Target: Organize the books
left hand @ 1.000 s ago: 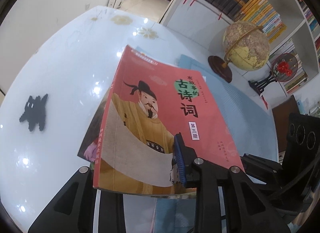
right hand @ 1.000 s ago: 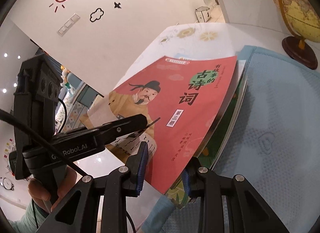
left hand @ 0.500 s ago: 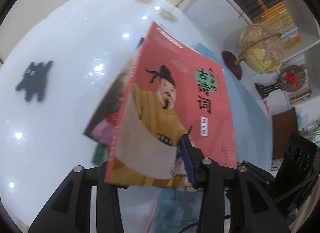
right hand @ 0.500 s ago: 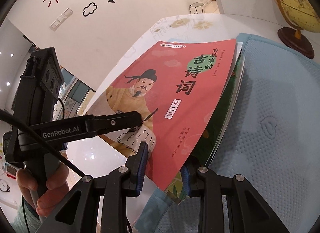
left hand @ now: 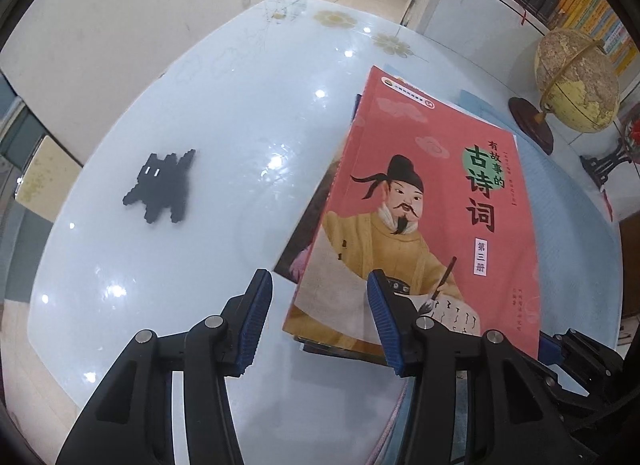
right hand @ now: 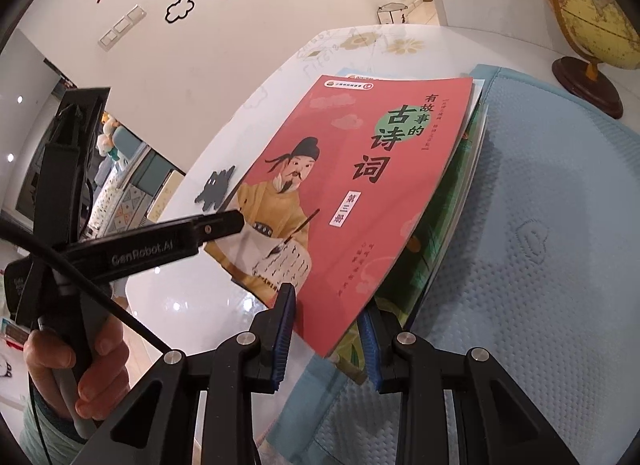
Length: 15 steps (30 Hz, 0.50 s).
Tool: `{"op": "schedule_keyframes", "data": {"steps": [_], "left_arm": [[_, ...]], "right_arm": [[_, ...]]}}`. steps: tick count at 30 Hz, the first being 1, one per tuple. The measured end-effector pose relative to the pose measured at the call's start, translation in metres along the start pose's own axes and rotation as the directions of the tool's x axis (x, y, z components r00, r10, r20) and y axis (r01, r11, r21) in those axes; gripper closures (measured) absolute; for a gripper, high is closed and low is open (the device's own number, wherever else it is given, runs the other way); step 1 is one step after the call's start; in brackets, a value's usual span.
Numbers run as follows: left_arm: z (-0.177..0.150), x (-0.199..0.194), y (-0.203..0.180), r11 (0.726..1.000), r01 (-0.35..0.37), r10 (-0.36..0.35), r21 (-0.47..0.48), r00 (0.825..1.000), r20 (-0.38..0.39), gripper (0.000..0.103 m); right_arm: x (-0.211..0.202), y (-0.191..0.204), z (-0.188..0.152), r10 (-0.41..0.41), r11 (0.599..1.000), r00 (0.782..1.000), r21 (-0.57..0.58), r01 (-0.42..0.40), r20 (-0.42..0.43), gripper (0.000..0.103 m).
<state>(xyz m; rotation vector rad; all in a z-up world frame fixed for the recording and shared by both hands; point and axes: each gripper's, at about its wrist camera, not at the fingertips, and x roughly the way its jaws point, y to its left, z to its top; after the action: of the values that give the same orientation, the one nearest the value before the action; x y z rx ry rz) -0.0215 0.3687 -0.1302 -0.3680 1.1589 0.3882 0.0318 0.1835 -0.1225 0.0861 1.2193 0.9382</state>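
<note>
The left gripper (left hand: pixel 318 319) fingers had just opened off the red book (left hand: pixel 432 201); the right gripper (right hand: pixel 326 333) alone pinched its corner, so the stack could slide.

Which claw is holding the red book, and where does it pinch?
The right gripper pinches the red book at its near corner. The left gripper has just opened and let go.

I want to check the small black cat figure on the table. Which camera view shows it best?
The left wrist view shows the black cat figure best: whole, unobstructed, on the bare white table. In the right wrist view it is smaller, and partly hidden behind the pink book and the left hand-held gripper.
</note>
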Motion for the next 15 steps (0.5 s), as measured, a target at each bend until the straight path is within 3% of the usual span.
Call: {"op": "schedule_keyframes", "data": {"steps": [5, 9, 15], "left_arm": [[0.003, -0.016, -0.020, 1.000, -0.015, 0.014, 0.007, 0.998, 0.061, 0.056], [0.004, -0.032, -0.057, 0.998, 0.027, -0.033, 0.060, 0.993, 0.117, 0.056], [-0.011, -0.056, -0.143, 0.983, 0.099, -0.125, 0.155, 0.978, 0.166, 0.056]], "right_arm": [[-0.003, -0.009, -0.002, 0.002, 0.999, 1.000, 0.033, -0.001, -0.024, 0.074], [-0.024, -0.028, -0.009, -0.024, 0.998, 0.999, 0.058, 0.027, -0.038, 0.068], [-0.103, -0.093, -0.027, -0.096, 0.975, 0.994, 0.208, 0.084, 0.052, 0.056]]}}
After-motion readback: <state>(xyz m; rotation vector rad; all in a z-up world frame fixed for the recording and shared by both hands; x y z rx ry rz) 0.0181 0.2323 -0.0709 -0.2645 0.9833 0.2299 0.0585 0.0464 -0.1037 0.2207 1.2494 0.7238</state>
